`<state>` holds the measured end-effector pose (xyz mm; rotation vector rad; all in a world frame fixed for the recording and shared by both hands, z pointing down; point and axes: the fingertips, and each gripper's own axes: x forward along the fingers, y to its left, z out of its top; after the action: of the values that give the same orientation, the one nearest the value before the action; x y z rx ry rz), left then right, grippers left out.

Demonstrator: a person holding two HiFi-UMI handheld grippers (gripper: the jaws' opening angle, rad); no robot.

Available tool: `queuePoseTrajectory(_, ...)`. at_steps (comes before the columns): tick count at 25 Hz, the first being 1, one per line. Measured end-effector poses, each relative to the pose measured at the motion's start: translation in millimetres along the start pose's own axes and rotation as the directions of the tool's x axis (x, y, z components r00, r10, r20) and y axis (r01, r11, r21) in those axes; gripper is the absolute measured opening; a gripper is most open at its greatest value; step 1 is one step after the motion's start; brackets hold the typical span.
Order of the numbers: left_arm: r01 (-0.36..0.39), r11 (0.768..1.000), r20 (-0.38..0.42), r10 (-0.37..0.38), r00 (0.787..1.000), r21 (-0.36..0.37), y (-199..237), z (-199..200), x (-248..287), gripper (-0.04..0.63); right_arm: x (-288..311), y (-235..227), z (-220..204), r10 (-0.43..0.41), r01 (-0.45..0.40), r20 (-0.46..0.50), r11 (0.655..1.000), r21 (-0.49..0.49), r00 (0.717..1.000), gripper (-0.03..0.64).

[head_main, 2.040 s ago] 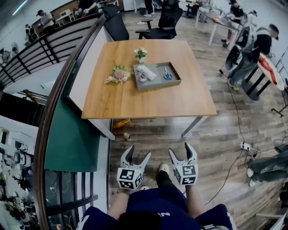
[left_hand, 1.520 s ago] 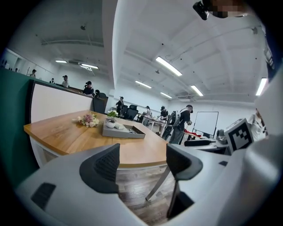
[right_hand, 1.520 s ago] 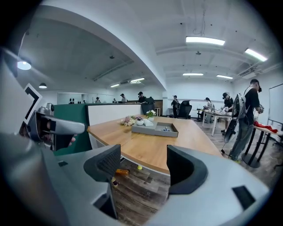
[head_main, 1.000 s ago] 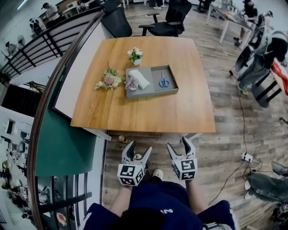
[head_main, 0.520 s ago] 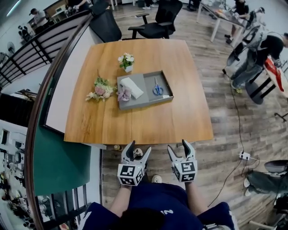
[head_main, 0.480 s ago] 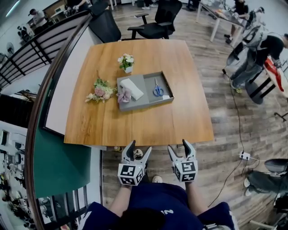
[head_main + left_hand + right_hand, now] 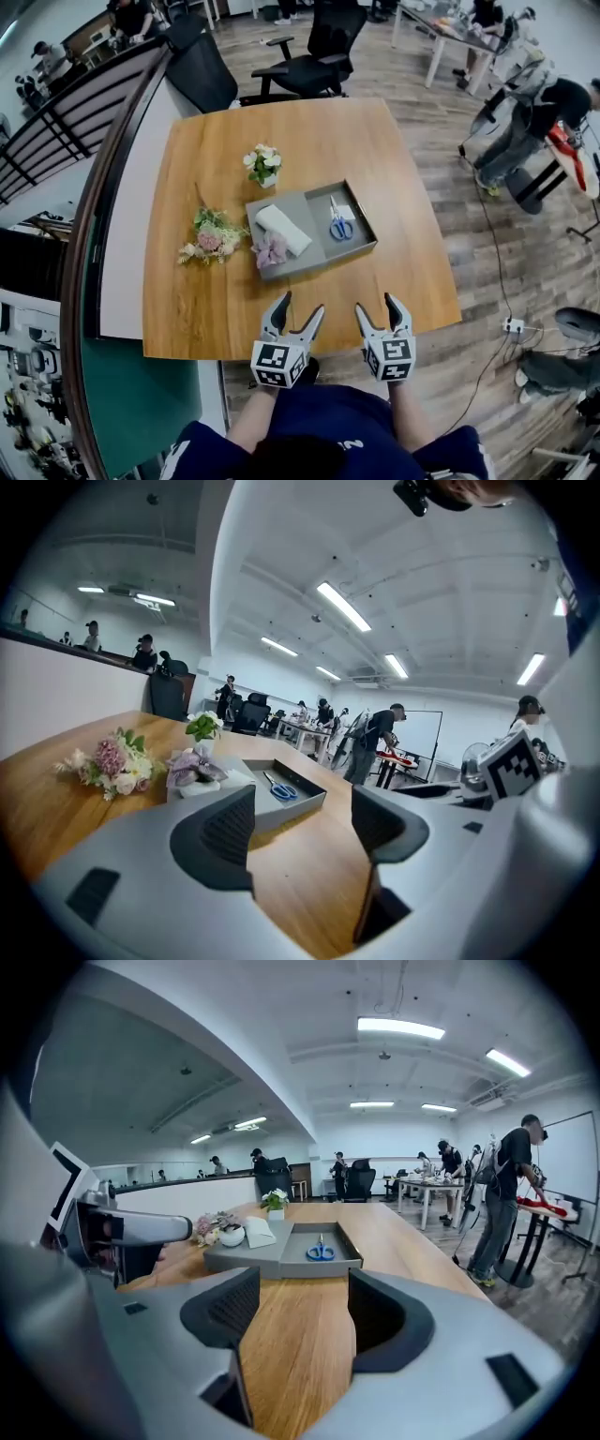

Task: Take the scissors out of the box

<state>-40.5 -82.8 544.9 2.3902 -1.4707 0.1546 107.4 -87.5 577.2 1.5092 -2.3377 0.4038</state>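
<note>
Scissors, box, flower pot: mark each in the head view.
scissors (image 7: pixel 341 228), head view, on the blue handles
box (image 7: pixel 323 263), head view, on the near wall
flower pot (image 7: pixel 263 162), head view, on the white blooms

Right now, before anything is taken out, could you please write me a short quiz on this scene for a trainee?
1. Choose one. Seen from the head view, in which compartment of the grey box do the scissors lie?
A. the left one
B. the right one
C. in neither
2. True or false: the left gripper is shut on the scissors.
3. Fill the gap: the handles of the scissors are ____ in colour.

Key
1. B.
2. False: its jaws stand apart with nothing between them.
3. Blue.
</note>
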Motion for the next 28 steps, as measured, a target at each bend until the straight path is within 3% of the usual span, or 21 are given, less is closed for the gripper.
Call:
queuePoseTrajectory(8, 0.058, 0.995, -0.031, -0.055, 0.998, 0.086, 45, 19, 30, 0.322, 49, 21, 22, -0.043, 0.042, -0.018, 0.999, -0.023, 0.999, 0.291)
queuePoseTrajectory(15, 0.074, 0.993, -0.039, -0.071, 0.997, 0.087, 60, 20, 37, 0.322, 69, 27, 30, -0.071, 0.07, -0.027, 0.997, -0.044, 0.997, 0.279)
queuePoseTrajectory(19, 0.049, 0.996, -0.042, -0.046, 0.998, 0.077, 68, 21, 34, 0.322, 79, 27, 44, -0.06, 0.059, -0.012, 0.992, -0.112, 0.998, 0.279)
queuePoseTrajectory(23, 0.002, 0.998, -0.038, 0.001, 0.999, 0.067, 75, 21, 30, 0.322, 94, 14, 63, -0.035, 0.035, 0.011, 0.996, -0.084, 0.999, 0.235)
queuePoseTrajectory(28, -0.095, 0.994, -0.023, 0.097, 0.995, 0.056, 89, 29, 23, 0.322, 125, -11, 83, -0.038, 0.03, -0.077, 0.995, -0.097, 0.996, 0.207)
